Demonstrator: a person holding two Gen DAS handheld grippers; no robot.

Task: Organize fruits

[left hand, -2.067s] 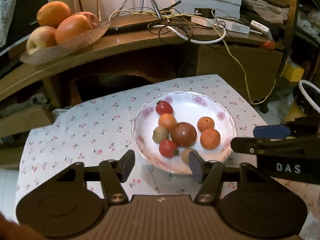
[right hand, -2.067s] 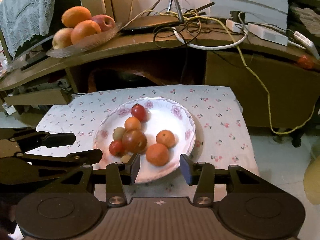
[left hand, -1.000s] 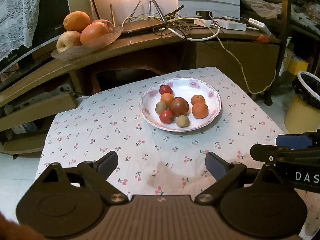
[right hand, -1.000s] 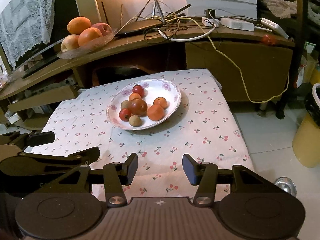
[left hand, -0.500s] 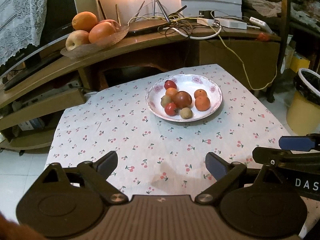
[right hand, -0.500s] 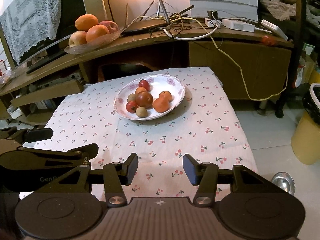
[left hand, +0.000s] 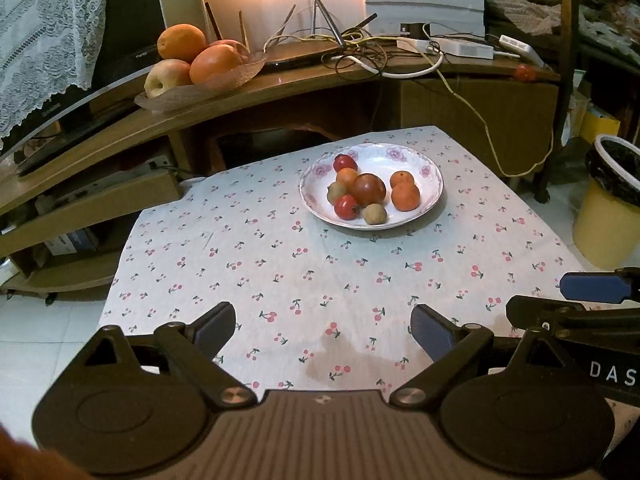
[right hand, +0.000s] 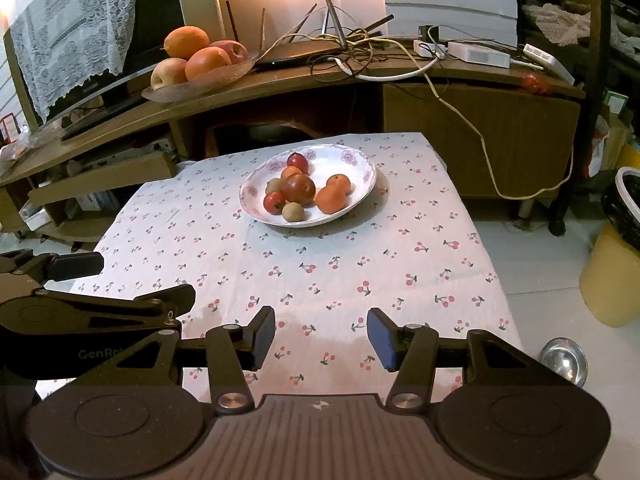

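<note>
A white floral plate (left hand: 430, 194) (right hand: 360, 196) sits at the far side of a cherry-print tablecloth (left hand: 280, 264) (right hand: 360, 264). It holds several small fruits: a dark red tomato (left hand: 369, 189) (right hand: 299, 188), oranges (left hand: 405, 196) (right hand: 331, 200), small red fruits (left hand: 346, 206) and a kiwi (left hand: 375, 213) (right hand: 293, 211). My left gripper (left hand: 322, 326) is open and empty, low over the near edge of the cloth. My right gripper (right hand: 321, 338) is open and empty beside it, and shows at the right of the left wrist view (left hand: 592, 300).
A wooden desk (left hand: 320, 80) behind the table carries a glass dish of large oranges and apples (left hand: 200, 64) (right hand: 196, 60), a router and tangled cables (left hand: 360, 52). A yellow bin (left hand: 608, 208) (right hand: 616, 248) stands on the floor at right. A metal bowl (right hand: 564, 360) lies on the floor.
Both grippers have pulled back and up from the plate toward the near table edge. The left jaws have opened wider. The fruits have not moved.
</note>
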